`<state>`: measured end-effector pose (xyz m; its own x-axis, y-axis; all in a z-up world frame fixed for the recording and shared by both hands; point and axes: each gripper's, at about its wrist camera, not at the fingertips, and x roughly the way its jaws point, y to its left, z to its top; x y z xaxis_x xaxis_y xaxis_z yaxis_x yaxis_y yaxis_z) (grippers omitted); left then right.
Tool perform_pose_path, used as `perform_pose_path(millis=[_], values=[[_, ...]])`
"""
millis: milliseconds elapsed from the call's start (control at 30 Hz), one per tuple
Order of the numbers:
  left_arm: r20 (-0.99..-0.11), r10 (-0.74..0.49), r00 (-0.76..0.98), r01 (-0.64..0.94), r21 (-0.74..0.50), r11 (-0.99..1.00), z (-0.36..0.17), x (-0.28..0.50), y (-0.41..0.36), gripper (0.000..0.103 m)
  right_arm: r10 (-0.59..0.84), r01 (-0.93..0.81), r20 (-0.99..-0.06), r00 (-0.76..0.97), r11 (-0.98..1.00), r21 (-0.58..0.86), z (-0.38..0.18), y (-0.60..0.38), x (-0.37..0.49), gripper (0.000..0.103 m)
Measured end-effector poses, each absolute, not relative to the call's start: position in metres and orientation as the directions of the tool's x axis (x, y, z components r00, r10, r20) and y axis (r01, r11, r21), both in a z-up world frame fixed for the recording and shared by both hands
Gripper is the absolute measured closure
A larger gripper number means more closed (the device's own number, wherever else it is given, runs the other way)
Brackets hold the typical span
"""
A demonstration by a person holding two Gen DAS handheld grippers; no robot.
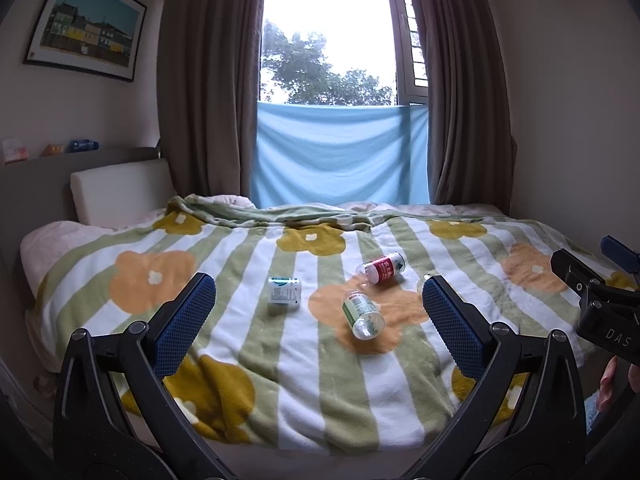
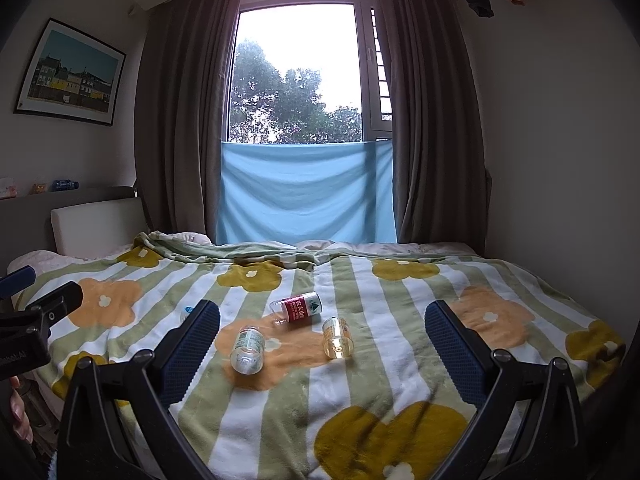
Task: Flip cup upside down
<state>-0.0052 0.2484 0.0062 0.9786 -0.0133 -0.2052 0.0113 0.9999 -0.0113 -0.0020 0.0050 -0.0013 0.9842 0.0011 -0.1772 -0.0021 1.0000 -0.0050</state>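
Observation:
Several small clear plastic cups lie on the flowered blanket (image 1: 248,364). A red-labelled cup (image 1: 382,268) (image 2: 298,308) lies on its side. Nearer lies a green-labelled cup (image 1: 362,316) (image 2: 248,350), its open end toward the camera. A white-and-green cup (image 1: 284,295) stands to the left. A plain yellowish cup (image 2: 338,338) lies on the right, mostly hidden behind a finger in the left wrist view. My left gripper (image 1: 316,280) is open above the bed's near edge, well short of the cups. My right gripper (image 2: 322,306) is open too, with nothing between its fingers.
The bed fills the room's width, with a white headboard cushion (image 1: 120,192) at the left and a curtained window (image 1: 328,40) with a blue cloth (image 1: 340,152) behind. Each gripper shows at the other view's edge, with a person's hand (image 2: 18,412) below.

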Motion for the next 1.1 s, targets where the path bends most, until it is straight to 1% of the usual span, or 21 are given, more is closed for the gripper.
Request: perform_pose_path(millis=[433, 767, 967, 1100], values=[[-0.226, -0.028, 0.974, 0.018, -0.046, 0.999, 0.008, -0.003, 0.252, 0.000, -0.001, 0.001, -0.173, 0.985, 1.000, -0.005, 0.000, 0.004, -0.004, 0.000], [-0.242, -0.036, 0.970, 0.025, -0.048, 0.999, 0.006, 0.005, 0.250, 0.000, -0.002, 0.001, -0.180, 0.984, 1.000, -0.003, -0.001, 0.003, -0.002, 0.000], [-0.276, -0.052, 0.960, 0.044, -0.034, 0.998, 0.007, 0.022, 0.241, 0.000, -0.005, 0.004, -0.193, 0.981, 1.000, -0.001, -0.003, -0.003, 0.005, 0.000], [-0.320, -0.100, 0.942, 0.096, -0.026, 0.995, 0.009, 0.048, 0.227, 0.000, -0.015, 0.015, -0.212, 0.977, 1.000, 0.000, -0.008, -0.011, 0.016, 0.000]])
